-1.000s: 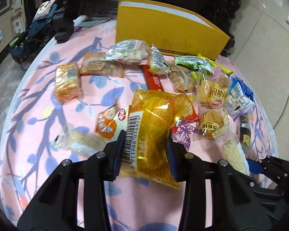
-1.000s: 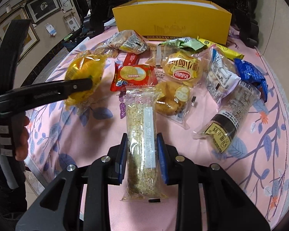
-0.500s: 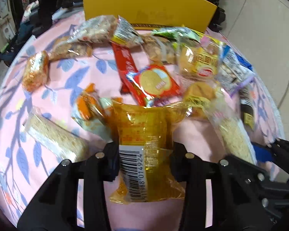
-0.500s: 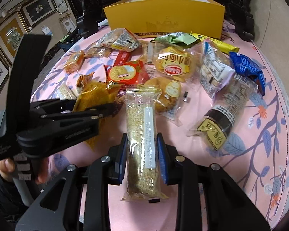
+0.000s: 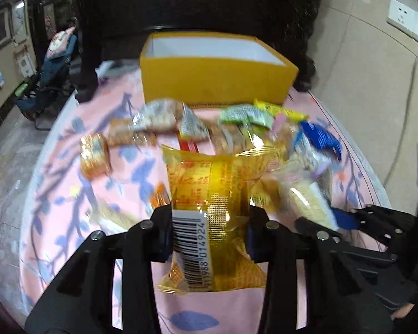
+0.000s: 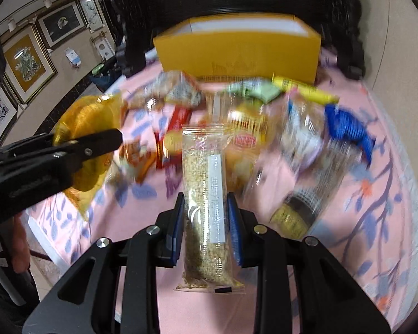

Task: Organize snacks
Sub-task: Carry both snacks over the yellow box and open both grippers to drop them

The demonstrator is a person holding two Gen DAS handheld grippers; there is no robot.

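Slippage risk first: both wrappers are slick film, pinched mid-length, and could slide out or snag the yellow box (image 5: 217,79) rim at upper centre. Left gripper (image 5: 210,231) jaws closed narrow on the yellow packet (image 5: 211,194), crinkled, barcode showing. Right gripper (image 6: 206,233) jaws nearly shut on the clear grain bar (image 6: 204,200), above the worktop (image 6: 348,250).

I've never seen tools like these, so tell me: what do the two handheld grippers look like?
Both are matte black plastic. The left gripper and right gripper each have two angular arms with cut-out slots and silver screw heads, ending in jaws lined with blue pads. From the right camera, embossed lettering, too blurred to read, shows on the left gripper's side.
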